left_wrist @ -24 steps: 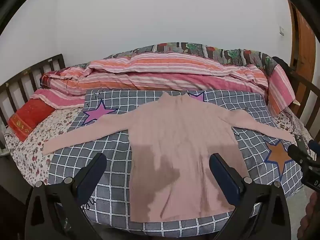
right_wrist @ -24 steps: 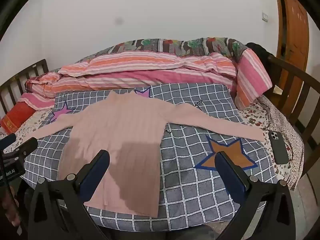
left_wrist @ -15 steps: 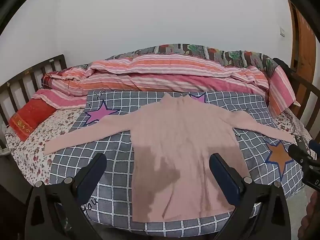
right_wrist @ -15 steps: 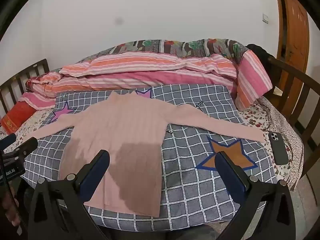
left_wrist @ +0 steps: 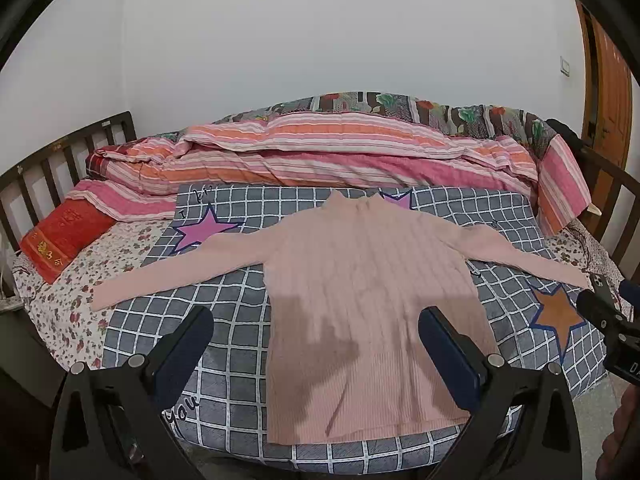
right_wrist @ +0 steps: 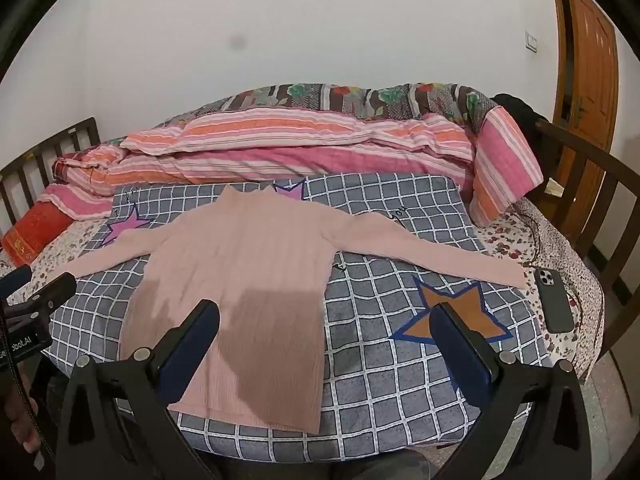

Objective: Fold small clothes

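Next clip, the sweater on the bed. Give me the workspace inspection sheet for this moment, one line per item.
Surface: bed with a grey checked blanket spread over a floral sheet.
Job's things: pink ribbed sweater lying flat, both sleeves stretched out sideways, nothing folded.
Clutter: dark phone near the right sleeve's cuff; red pillow; rolled striped quilt along the wall side.
Grippers: left claw and right claw both open, above the near edge, holding nothing.
Cables: a thin dark cord on the sheet beyond the phone.
Surroundings: white wall, wooden bed rails, wooden door.
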Available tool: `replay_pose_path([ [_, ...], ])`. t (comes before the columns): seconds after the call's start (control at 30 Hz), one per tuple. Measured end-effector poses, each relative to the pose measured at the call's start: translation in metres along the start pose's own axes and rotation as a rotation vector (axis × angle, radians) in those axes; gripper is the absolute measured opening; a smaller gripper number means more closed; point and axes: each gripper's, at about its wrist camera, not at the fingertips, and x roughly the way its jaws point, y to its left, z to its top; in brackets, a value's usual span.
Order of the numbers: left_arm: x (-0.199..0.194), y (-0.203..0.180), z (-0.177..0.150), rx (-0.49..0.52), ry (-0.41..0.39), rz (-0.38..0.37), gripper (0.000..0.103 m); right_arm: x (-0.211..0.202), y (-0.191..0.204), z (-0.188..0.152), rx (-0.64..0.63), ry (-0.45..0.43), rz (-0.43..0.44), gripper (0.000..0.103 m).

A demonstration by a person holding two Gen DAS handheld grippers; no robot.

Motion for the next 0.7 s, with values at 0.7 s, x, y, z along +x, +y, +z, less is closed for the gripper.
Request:
replay_pose_path([
  [0.7,-0.0074,0.0081,0.0068,-0.001,-0.008,0.006,0.103,-0.0015,0.0019,-0.0014,0.007,0.004,0.019,0.103],
])
